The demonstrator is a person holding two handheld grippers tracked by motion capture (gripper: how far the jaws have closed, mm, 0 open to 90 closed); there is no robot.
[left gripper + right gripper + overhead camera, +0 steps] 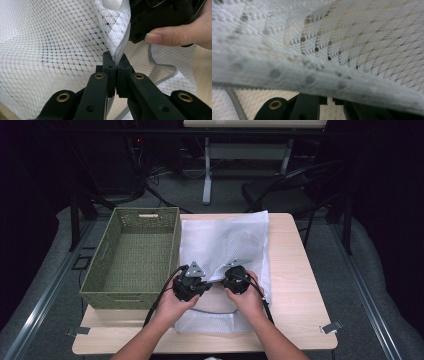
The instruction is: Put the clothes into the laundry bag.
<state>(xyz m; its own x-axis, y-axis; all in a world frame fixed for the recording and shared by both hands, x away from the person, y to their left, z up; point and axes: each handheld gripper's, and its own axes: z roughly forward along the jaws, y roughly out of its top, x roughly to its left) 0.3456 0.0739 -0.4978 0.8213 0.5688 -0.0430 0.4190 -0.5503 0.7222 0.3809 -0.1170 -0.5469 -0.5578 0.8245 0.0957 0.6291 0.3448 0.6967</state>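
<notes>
The white mesh bag [225,245] lies spread on the tabletop [300,285], just at 3 o'clock of the green woven basket [132,255]. The left tongs [116,65] are clamped on the bag's zipper edge [121,48]. The right tongs [235,279] are closed beside them at the same edge, the mesh draped over them; whether they pinch it I cannot tell.

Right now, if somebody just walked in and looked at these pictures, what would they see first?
First comes the big white mesh bag spread across the middle of the wooden table. At its near edge the left gripper and the right gripper sit close together, and the left gripper view shows black jaws shut on the bag's zipper edge. Left of the bag stands an empty green woven basket.
</notes>
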